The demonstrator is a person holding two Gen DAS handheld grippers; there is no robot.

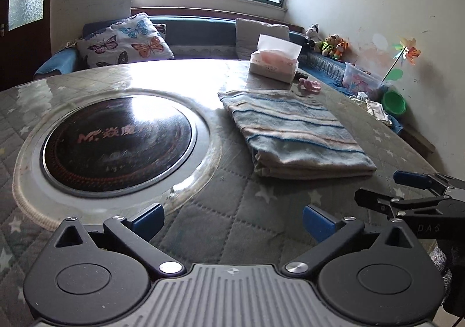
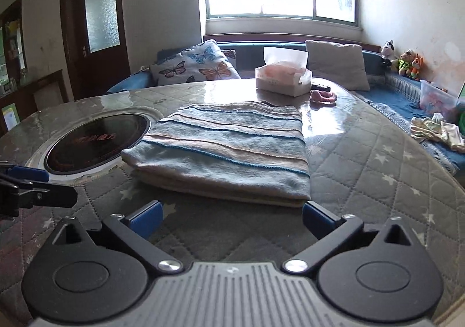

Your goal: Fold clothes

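Note:
A striped blue, beige and white garment (image 1: 290,129) (image 2: 229,149) lies folded into a neat rectangle on the quilted round table (image 1: 232,210) (image 2: 377,158). My left gripper (image 1: 234,221) is open over the table's near part, short of the garment and to its left, with nothing between its fingers. My right gripper (image 2: 231,216) is open too, its blue pads just in front of the garment's near folded edge, not touching it. The right gripper (image 1: 407,190) shows at the right edge of the left wrist view. The left gripper (image 2: 37,184) shows at the left edge of the right wrist view.
A round black induction hob (image 1: 116,138) (image 2: 96,141) is set into the table left of the garment. A tissue box (image 1: 274,61) (image 2: 283,77) and a small pink item (image 1: 311,85) (image 2: 322,96) stand behind it. A sofa with cushions (image 1: 125,42), toys and loose clothes (image 2: 436,129) rings the far side.

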